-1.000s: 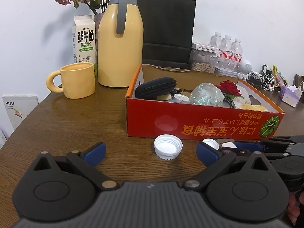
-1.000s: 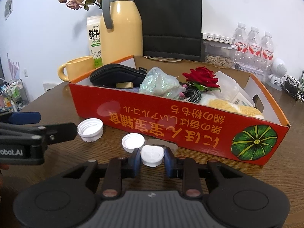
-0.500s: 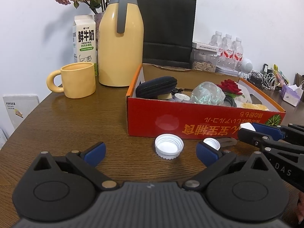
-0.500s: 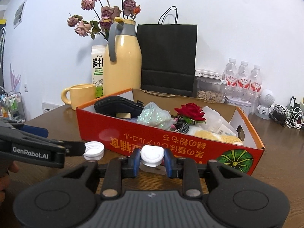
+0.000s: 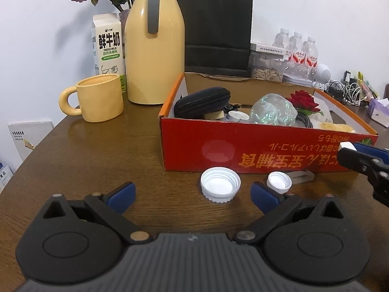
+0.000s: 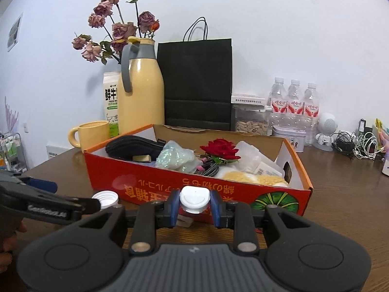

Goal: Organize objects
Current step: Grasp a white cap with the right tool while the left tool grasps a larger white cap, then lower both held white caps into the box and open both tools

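Note:
My right gripper (image 6: 195, 208) is shut on a small white cap (image 6: 194, 199), held in the air in front of the red cardboard box (image 6: 170, 189). The box holds a black pouch (image 6: 132, 147), a crumpled plastic bag (image 6: 177, 158), a red rose (image 6: 221, 149) and other items. My left gripper (image 5: 192, 193) is open and empty low over the brown table. A large white cap (image 5: 220, 187) and a smaller white cap (image 5: 279, 182) lie on the table before the box (image 5: 243, 155). The right gripper also shows at the right edge of the left wrist view (image 5: 350, 152).
A yellow mug (image 5: 101, 97), a yellow thermos jug (image 5: 154, 41), a milk carton (image 5: 107, 46) and dried flowers stand left of the box. A black paper bag (image 5: 216, 26), water bottles (image 5: 297, 51) and cables (image 5: 350, 93) stand behind it.
My right gripper has lifted the small white cap off the table, up to about the box's rim height. My left gripper has stayed open in place.

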A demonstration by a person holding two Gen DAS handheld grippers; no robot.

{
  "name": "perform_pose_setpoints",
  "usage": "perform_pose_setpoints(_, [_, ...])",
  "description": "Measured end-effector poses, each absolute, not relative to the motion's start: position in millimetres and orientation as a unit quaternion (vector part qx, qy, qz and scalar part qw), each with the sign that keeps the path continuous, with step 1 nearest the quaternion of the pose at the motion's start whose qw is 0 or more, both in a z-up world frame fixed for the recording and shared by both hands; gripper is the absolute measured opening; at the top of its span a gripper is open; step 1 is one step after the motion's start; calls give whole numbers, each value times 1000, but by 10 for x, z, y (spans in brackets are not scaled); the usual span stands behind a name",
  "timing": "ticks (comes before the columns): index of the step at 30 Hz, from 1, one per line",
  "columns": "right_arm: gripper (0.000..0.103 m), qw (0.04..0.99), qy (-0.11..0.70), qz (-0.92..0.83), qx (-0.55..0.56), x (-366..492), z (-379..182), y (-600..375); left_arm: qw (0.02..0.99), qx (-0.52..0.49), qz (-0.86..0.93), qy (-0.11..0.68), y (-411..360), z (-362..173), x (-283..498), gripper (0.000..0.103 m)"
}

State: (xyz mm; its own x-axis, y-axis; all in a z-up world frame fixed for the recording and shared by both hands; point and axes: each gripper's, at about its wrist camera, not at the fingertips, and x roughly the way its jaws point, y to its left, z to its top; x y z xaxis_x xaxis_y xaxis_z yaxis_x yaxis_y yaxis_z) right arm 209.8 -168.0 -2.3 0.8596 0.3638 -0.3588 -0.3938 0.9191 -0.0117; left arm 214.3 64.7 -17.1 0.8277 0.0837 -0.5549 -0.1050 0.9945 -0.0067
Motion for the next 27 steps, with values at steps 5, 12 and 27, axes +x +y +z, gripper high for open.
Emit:
perform_pose_setpoints(5, [26, 962, 176, 205, -48, 2070, -24, -1658, 951, -17, 44, 307, 591, -201, 2253, 82])
perform_pose_setpoints(12, [26, 961, 176, 207, -54, 2041, -33, -1631, 945, -25, 30, 325, 517, -251, 2427, 70])
perform_pose_setpoints(27, [26, 960, 178, 206, -63, 2034, -50, -1608, 955, -13, 13, 295, 453, -175, 2284, 41])
